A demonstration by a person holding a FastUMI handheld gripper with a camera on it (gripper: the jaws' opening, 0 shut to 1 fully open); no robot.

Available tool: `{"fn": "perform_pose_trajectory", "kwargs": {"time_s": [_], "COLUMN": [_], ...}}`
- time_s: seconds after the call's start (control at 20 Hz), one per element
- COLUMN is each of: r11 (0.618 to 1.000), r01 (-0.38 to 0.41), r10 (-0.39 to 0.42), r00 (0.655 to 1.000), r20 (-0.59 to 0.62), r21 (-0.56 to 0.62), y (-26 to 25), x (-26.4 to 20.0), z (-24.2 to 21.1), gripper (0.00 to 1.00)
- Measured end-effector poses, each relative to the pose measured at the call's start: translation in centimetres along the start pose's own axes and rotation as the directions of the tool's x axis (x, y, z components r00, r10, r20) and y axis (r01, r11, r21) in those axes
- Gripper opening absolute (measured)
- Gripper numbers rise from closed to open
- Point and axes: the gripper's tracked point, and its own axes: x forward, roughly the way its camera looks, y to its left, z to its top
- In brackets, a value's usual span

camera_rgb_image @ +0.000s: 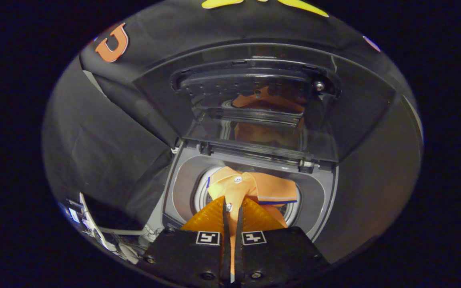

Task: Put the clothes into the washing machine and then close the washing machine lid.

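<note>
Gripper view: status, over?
Hand-held gripper shut on orange shirt. Shirt hangs over washing machine drum opening. Lid up, open. Nothing blocking.

Scene is dim overall; the booth's cloth wall (106, 132) falls almost to black. Light lands mainly on the orange shirt (254, 190) and the washer's grey rim (182, 176), both sharp. The raised lid (254, 100) carries a soft orange reflection and a small glare spot. Fisheye bending curves straight edges; detail smears toward the margins.
</note>
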Motion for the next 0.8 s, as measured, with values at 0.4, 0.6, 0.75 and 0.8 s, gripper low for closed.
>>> {"fn": "perform_pose_trajectory", "kwargs": {"time_s": [0.4,0.6,0.75,0.8], "r11": [1.000,0.998,0.997,0.997], "r01": [0.031,0.062,0.074,0.080], "r10": [-0.031,-0.062,-0.074,-0.081], "r00": [0.999,0.997,0.996,0.996], "r20": [0.023,0.045,0.044,0.048], "r21": [-0.001,0.007,0.005,0.007], "y": [-0.1,-0.2,-0.3,-0.6], "x": [0.0,-0.4,-0.7,-0.8], "z": [0.4,0.2,-0.2,-0.3], "gripper": [0.50,0.92,0.92,0.92]}}
